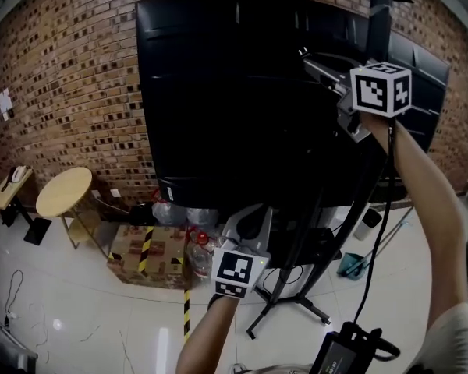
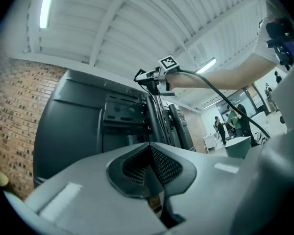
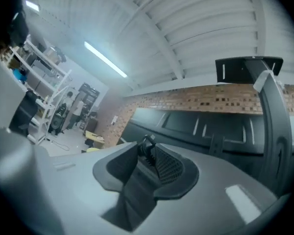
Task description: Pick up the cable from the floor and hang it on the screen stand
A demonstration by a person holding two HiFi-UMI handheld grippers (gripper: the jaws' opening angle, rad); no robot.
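The big black screen point(image 1: 234, 92) stands on a black stand point(image 1: 296, 302) in front of a brick wall. My right gripper point(image 1: 308, 57) is raised high by the stand's post point(image 1: 378, 14), level with the screen's upper part. In the right gripper view its pads are shut on the thin black cable point(image 3: 148, 143), with the stand's top bracket point(image 3: 247, 70) ahead. The cable point(image 1: 386, 201) hangs down past the arm to a black power brick point(image 1: 347, 353). My left gripper point(image 1: 246, 220) is lower, pointing up at the screen, its pads point(image 2: 161, 168) together with nothing between them.
A round wooden table point(image 1: 62, 193) and cardboard boxes point(image 1: 144, 252) sit at the foot of the wall on the left. Yellow-black tape point(image 1: 186, 314) runs across the shiny floor. People point(image 2: 232, 124) and shelves point(image 3: 34, 92) are far off in the room.
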